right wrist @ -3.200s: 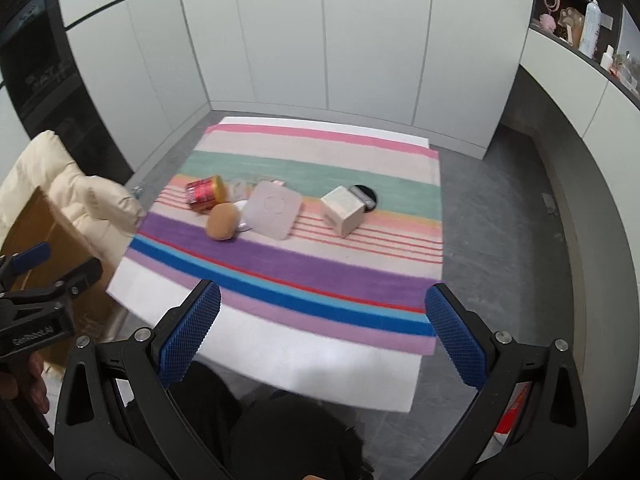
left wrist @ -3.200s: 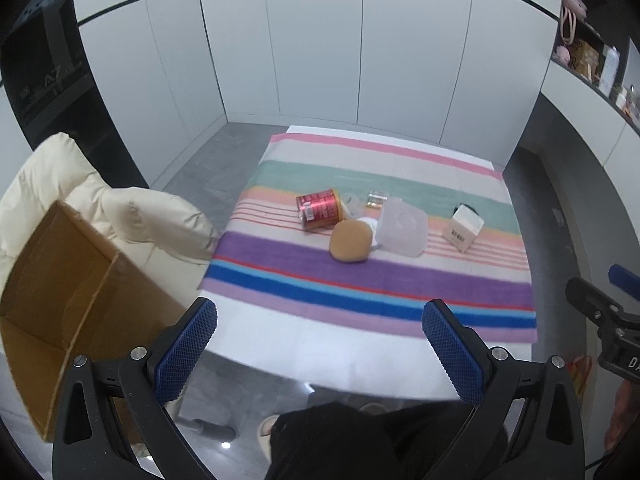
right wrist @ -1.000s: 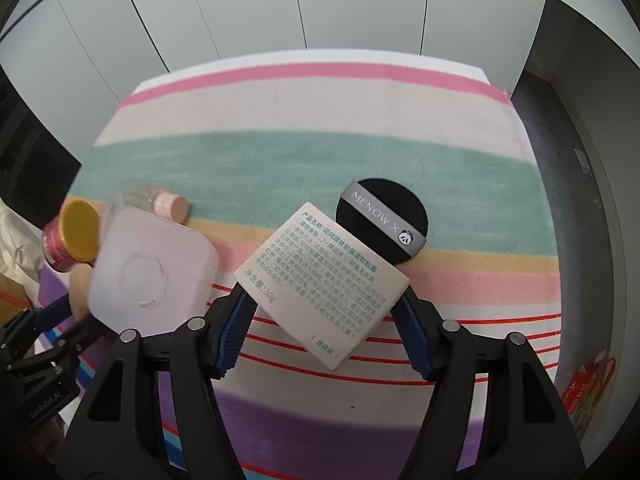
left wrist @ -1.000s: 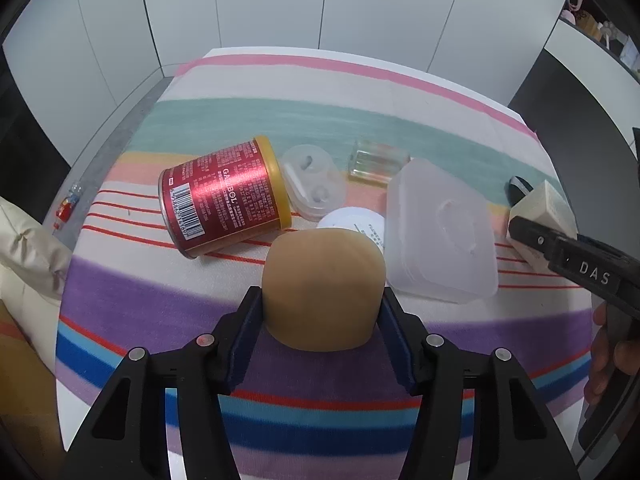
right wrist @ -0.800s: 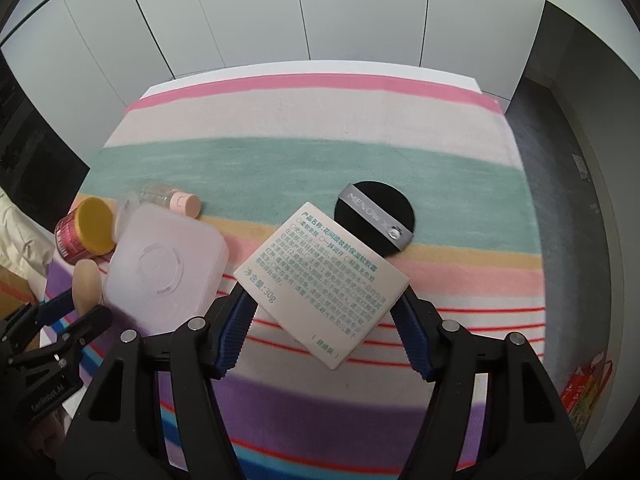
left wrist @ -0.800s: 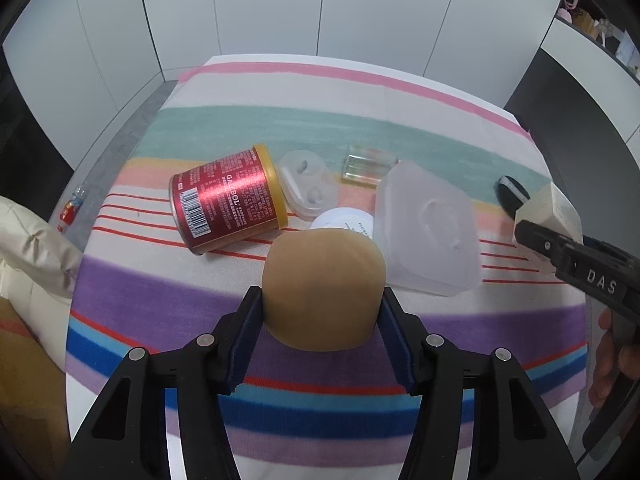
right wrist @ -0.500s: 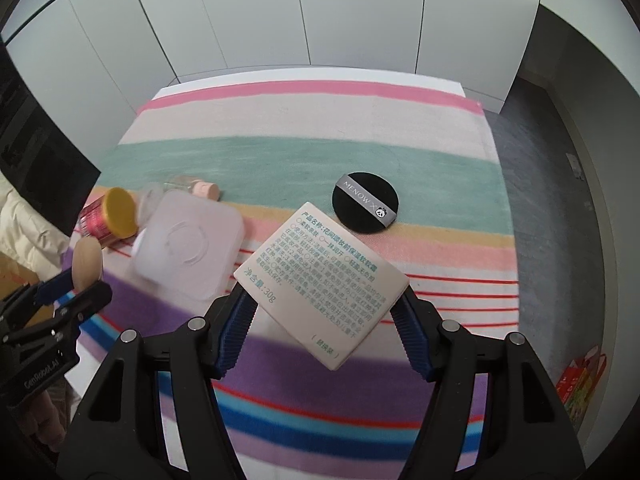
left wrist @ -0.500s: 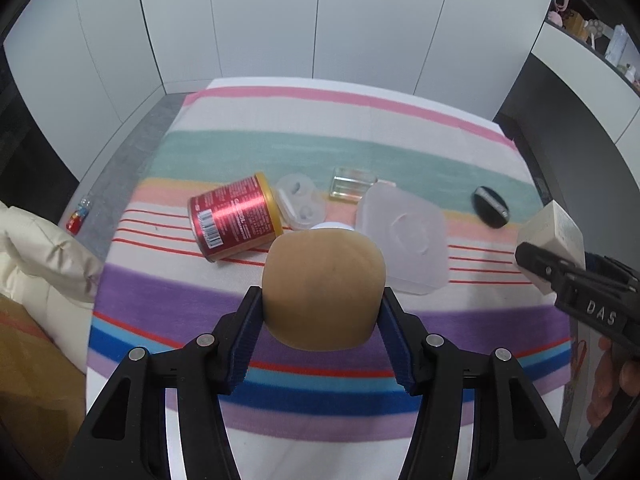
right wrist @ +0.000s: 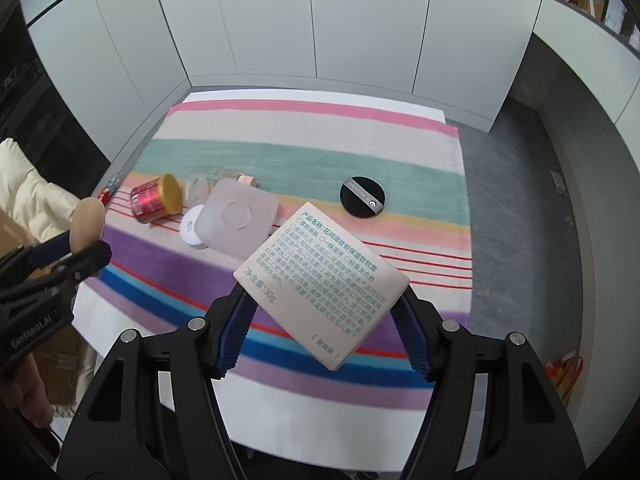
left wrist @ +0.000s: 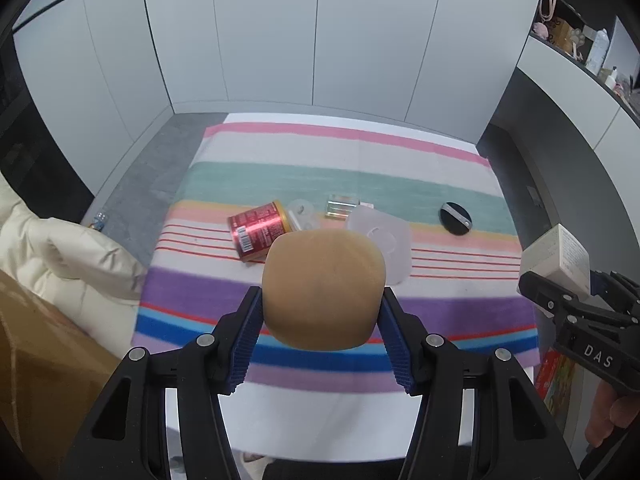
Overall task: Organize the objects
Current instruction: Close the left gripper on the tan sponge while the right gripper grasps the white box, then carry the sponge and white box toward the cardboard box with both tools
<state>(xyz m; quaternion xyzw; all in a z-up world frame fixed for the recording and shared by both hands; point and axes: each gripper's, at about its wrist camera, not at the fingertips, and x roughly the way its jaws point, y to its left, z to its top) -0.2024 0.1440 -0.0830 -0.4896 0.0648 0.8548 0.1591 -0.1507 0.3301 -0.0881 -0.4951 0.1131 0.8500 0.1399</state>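
Both of my grippers had risen since half a second before, so the tabletop lay farther below. My left gripper (left wrist: 323, 320) had its jaws closed on the tan sponge (left wrist: 323, 288), held above the striped cloth (left wrist: 280, 184). My right gripper (right wrist: 322, 324) had its jaws clamped on the white box (right wrist: 320, 284), tilted, printed face up. Below lay the red can (left wrist: 258, 232) on its side, the frosted container (right wrist: 238, 224) just beside it, and the black puff (right wrist: 363, 196) well apart.
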